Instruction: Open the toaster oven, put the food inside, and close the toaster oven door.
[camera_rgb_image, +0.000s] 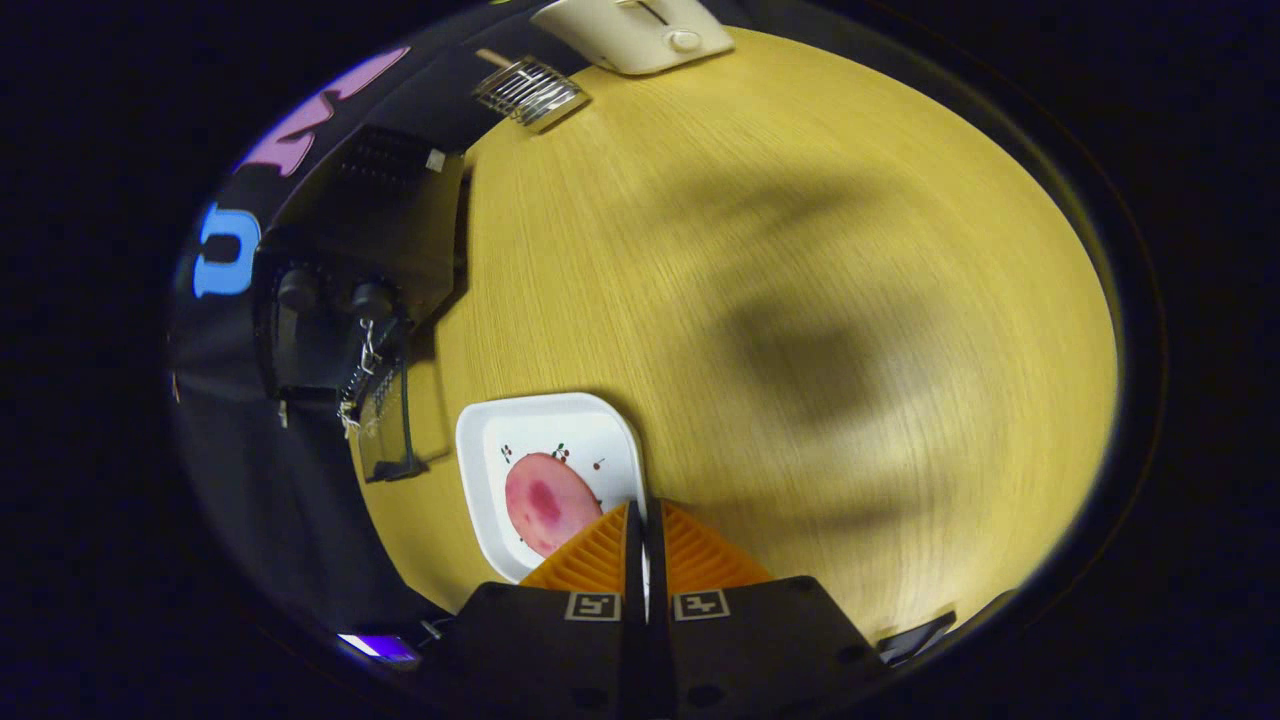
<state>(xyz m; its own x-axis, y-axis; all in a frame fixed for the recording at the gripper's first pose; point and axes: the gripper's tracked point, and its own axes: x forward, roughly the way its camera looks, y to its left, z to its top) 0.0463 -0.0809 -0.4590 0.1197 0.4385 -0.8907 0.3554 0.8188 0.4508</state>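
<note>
Gripper view: food (548, 503) beside closed jaws

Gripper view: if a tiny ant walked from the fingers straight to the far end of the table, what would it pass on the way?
Shut fingers → white plate with the pink food → black toaster oven → wire rack → cream toaster.

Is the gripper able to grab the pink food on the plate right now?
Probably not yet: the gripper has its jaws pressed together, so they must open first. Nothing covers the pink food, which lies on the white plate just ahead.
</note>
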